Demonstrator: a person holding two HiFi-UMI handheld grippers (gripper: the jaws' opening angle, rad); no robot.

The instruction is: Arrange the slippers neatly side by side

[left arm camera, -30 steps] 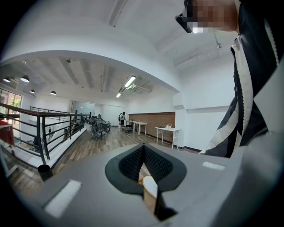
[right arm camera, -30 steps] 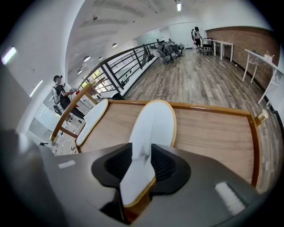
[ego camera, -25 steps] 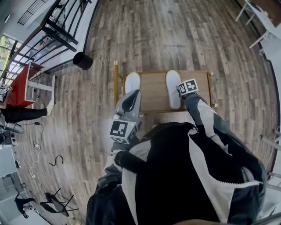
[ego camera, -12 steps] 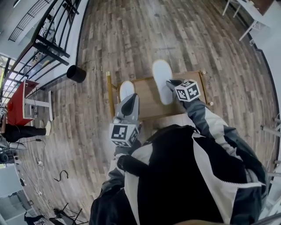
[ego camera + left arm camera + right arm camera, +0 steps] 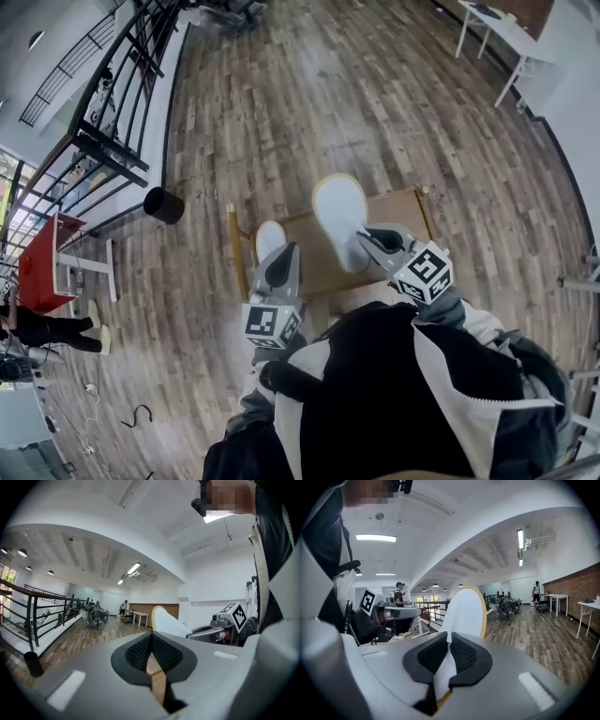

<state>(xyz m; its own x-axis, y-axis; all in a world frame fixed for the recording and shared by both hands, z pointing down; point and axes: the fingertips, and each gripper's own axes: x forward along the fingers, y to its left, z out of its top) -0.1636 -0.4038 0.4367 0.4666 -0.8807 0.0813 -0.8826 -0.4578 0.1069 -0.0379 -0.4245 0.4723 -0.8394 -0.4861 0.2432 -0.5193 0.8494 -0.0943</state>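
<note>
Slipper (image 5: 339,217) hangs in the air over the wooden bench (image 5: 411,208), clamped in the right claw (image 5: 364,240); second slipper (image 5: 269,238) lies on the bench near the clenched, empty left claw (image 5: 284,255).

Two white slippers: the left slipper (image 5: 270,239) and the right slipper (image 5: 339,220). Two grippers: the left gripper (image 5: 283,253) and the right gripper (image 5: 366,236). One low wooden table (image 5: 405,210). One black bin (image 5: 163,204), far left. One red table (image 5: 37,267).
</note>
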